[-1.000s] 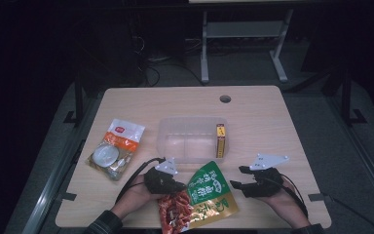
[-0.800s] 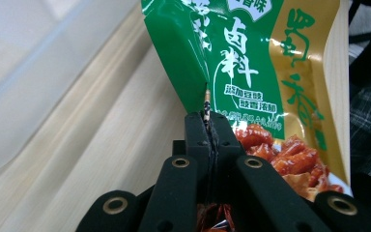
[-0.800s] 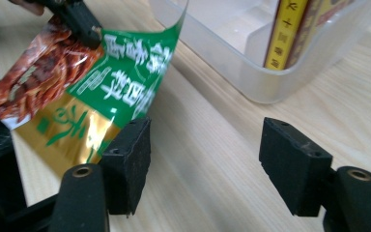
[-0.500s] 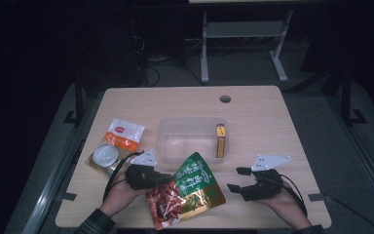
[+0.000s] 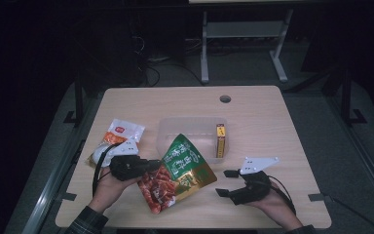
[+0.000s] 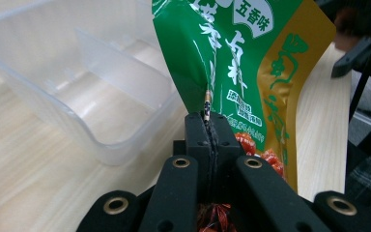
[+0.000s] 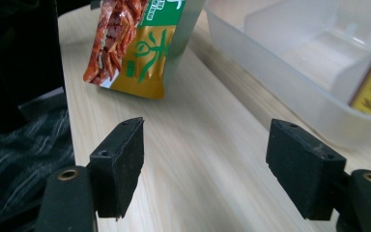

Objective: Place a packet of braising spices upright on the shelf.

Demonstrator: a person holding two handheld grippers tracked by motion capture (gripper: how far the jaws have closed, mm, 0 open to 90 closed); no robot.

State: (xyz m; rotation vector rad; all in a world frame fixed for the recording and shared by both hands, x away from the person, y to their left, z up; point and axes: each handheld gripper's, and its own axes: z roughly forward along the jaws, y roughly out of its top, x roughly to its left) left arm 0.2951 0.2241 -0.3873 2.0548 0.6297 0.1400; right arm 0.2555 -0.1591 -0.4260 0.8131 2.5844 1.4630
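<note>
A green, red and gold snack bag (image 5: 177, 173) hangs tilted above the table's front middle, its top corner near the clear plastic bin (image 5: 175, 131). My left gripper (image 5: 148, 165) is shut on the bag's left edge; in the left gripper view the jaws pinch the bag's seam (image 6: 207, 104) with the bin (image 6: 77, 82) just beyond. My right gripper (image 5: 229, 183) stands open near the front right, nothing between its pads (image 7: 121, 164). The bag (image 7: 135, 43) shows ahead of it to the left. A yellow box (image 5: 220, 140) stands in the bin's right end.
A white and orange packet (image 5: 121, 132) and a round-lidded item (image 5: 97, 157) lie at the left of the table. A cable hole (image 5: 225, 99) sits near the far edge. The table's right side and far half are bare wood.
My left gripper has carried the snack bag to the left and up, tilting it off the table toward the bin. My right gripper has stayed put, open.
</note>
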